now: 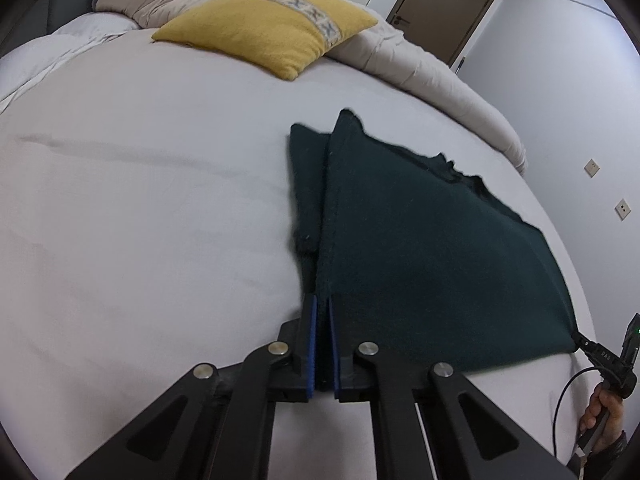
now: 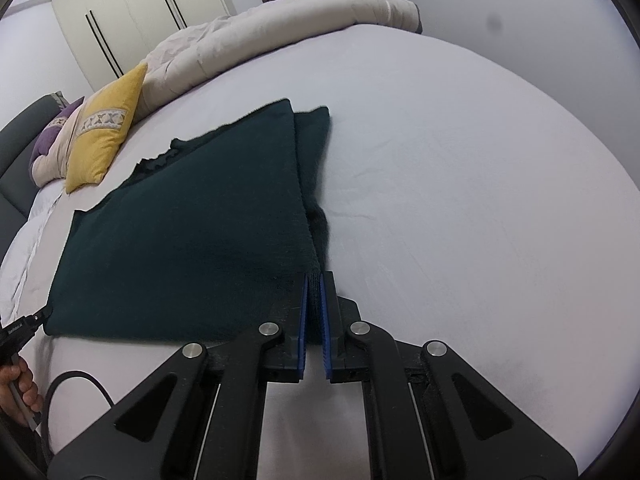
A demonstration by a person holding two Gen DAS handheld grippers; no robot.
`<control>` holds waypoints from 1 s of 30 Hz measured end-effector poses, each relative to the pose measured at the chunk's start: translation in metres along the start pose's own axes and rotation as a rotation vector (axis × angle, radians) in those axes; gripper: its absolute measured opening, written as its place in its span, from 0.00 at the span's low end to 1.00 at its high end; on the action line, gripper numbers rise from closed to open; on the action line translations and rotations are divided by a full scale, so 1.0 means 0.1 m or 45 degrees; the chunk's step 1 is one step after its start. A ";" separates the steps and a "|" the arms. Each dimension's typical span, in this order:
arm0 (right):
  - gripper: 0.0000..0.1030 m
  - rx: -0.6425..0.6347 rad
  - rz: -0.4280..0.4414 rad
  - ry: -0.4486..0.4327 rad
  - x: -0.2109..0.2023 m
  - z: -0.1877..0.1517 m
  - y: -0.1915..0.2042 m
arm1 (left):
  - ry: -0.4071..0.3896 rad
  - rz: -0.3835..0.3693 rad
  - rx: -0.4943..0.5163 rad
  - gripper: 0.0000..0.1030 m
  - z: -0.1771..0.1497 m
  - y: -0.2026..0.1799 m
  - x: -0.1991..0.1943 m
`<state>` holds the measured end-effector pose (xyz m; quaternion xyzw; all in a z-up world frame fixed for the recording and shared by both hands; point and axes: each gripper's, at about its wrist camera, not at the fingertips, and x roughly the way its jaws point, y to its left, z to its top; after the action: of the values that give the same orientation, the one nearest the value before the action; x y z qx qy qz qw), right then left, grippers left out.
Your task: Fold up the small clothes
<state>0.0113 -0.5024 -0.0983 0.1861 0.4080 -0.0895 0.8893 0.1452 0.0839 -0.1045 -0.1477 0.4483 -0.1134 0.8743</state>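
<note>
**Both jaws clamped on the near corners of a dark green garment on the bed**

No container shows in either view; everything lies loose on the bed.

One dark green knitted garment [image 1: 420, 248] is spread on the pale sheet of the bed [image 1: 140, 200]. The left gripper [image 1: 322, 308] has its jaws clenched on the garment's near left corner, the cloth pinched between the blue pads. The right gripper [image 2: 315, 284] has its jaws clenched on the near right corner in the same way. The near hem runs between the two pairs of jaws, and the body of the garment stretches away ahead of them. Along each outer side, just beyond the jaws, a narrower strip of the same cloth, likely a sleeve, lies under or beside the main panel. The far edge is ragged in outline.

Each wrist view also catches the other gripper at its edge, with a hand [image 1: 604, 412] around the handle and a black cable looping below it.

Counted: one garment, two grippers, one yellow cushion [image 1: 268, 28] with a patterned band, one purple cushion [image 2: 48, 136], and one beige duvet [image 2: 280, 28] bunched along the far side of the bed, well ahead of the jaws.

The room has pale walls, white wardrobe doors [image 2: 120, 12] with dark bar handles, a brown door [image 1: 448, 8], and two wall sockets [image 1: 591, 167].
</note>
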 end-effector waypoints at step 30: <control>0.26 0.097 -0.049 -0.026 -0.15 0.12 -0.10 | -0.072 -0.017 -0.012 0.09 0.12 0.01 -0.30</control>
<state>0.0067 -0.5166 -0.0823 0.2110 0.3988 -0.1238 0.8838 0.1380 0.0969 -0.0760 -0.1578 0.4230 -0.1130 0.8851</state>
